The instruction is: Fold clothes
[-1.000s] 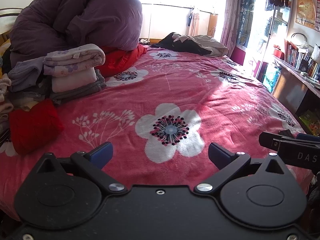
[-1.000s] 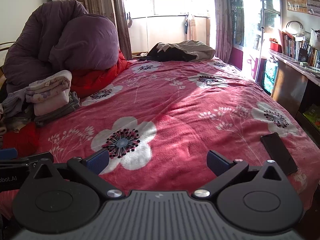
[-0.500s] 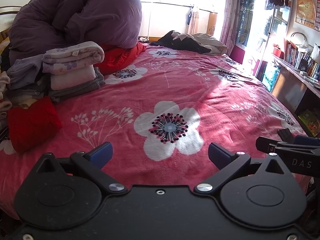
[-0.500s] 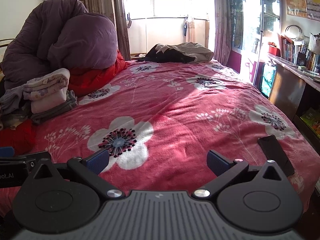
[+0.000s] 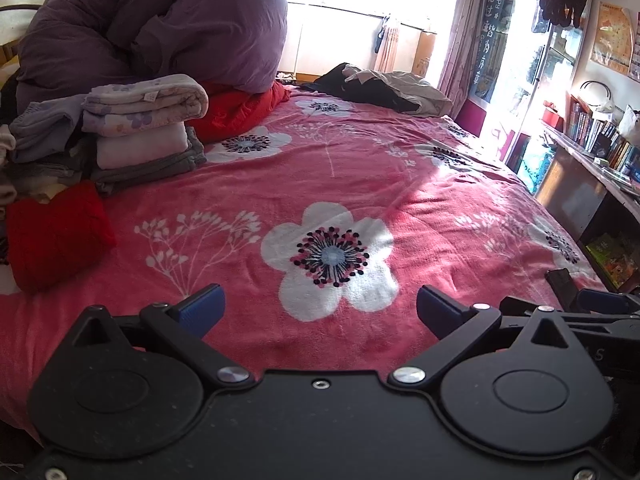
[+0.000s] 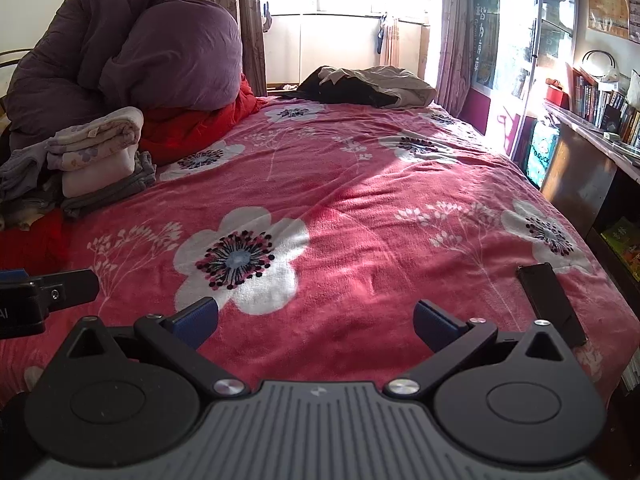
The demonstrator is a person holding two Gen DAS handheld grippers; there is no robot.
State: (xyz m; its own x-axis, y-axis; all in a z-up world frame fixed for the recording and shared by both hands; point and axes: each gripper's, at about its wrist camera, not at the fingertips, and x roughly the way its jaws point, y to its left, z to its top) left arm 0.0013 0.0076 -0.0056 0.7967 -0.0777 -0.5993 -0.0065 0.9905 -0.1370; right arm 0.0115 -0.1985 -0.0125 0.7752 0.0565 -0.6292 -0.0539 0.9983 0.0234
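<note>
A heap of unfolded dark and beige clothes (image 5: 384,88) (image 6: 364,86) lies at the far end of the bed. A stack of folded pale clothes (image 5: 140,128) (image 6: 96,156) sits at the left, with a folded red garment (image 5: 56,232) in front of it. My left gripper (image 5: 320,310) hovers open over the near part of the red flowered blanket (image 5: 360,168), holding nothing. My right gripper (image 6: 316,322) is open and empty too, beside it to the right. Each gripper shows at the edge of the other's view.
A big purple duvet (image 5: 160,28) and a red cloth (image 5: 240,108) are piled at the back left. A black phone (image 6: 550,300) lies on the blanket near the bed's right edge. A shelf with books (image 5: 600,136) runs along the right wall.
Both grippers have drifted slightly forward and lower over the blanket. Their jaws stay open and nothing on the bed has moved.
</note>
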